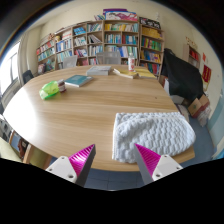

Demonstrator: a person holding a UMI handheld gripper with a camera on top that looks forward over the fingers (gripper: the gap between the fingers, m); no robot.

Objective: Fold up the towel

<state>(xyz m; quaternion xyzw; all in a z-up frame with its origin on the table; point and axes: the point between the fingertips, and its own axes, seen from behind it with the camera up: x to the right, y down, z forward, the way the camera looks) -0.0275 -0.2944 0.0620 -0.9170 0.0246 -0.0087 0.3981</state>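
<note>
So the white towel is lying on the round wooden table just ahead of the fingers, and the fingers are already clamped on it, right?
Not quite. The white towel does lie on the round wooden table just ahead of the fingers, but the hand-held gripper is open and not clamped on it; its fingers sit apart, short of the towel's near edge. The gripper view shows this.

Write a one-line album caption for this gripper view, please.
Open gripper poised before a white towel lying on a round wooden table, bookshelves behind.
</note>
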